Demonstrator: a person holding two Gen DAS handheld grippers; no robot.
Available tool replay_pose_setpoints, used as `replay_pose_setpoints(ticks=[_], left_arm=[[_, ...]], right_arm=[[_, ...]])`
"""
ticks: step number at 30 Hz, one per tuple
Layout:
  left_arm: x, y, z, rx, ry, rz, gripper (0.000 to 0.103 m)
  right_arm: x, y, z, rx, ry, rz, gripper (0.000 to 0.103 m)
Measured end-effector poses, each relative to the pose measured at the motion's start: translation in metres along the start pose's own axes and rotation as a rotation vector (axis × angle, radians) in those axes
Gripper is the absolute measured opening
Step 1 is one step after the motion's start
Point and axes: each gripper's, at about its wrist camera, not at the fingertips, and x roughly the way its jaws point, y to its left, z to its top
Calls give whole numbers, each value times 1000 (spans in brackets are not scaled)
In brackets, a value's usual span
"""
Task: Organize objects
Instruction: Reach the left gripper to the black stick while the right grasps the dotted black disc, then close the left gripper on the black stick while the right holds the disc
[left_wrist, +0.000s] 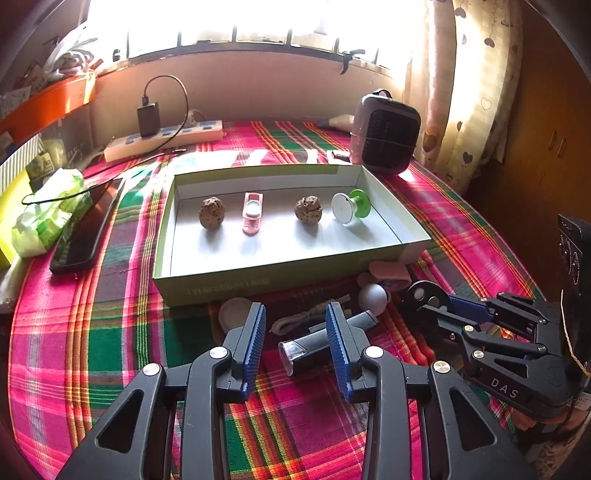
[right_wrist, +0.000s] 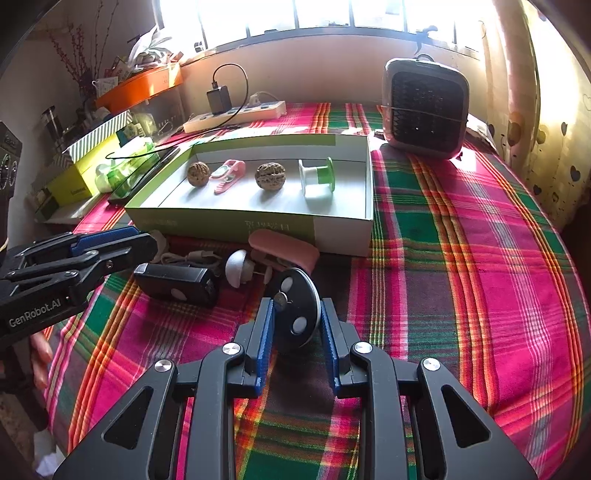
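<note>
Shallow box (left_wrist: 280, 284), frame centre: two walnuts (left_wrist: 212, 213), one pink clip (left_wrist: 252, 214), one green spool (left_wrist: 351, 206). Left gripper (left_wrist: 295, 325) fingers apart, empty; right gripper (right_wrist: 297, 325) fingers flank a black disc (right_wrist: 295, 308), contact unclear.

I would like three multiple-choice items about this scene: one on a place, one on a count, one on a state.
1. Where does the green and white spool lie?
A. inside the box
B. on the power strip
C. on the heater

2. How many walnuts are in the box?
A. one
B. two
C. four

3. What is between the fingers of the right gripper?
A. nothing
B. a pink clip
C. a dark round disc

Answers: 1 A, the spool rests at the box's right end. 2 B, two walnuts show. 3 C, the disc stands between the blue pads.
</note>
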Motion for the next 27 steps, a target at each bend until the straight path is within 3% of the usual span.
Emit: replay_pose_setpoints(ticks=[20, 27], left_arm=[[5, -43, -28, 54, 98, -32, 33], [14, -46, -24, 63, 104, -4, 33]], right_arm=[[-1, -27, -2, 25, 23, 96, 26], [0, -32, -1, 34, 29, 90, 26]])
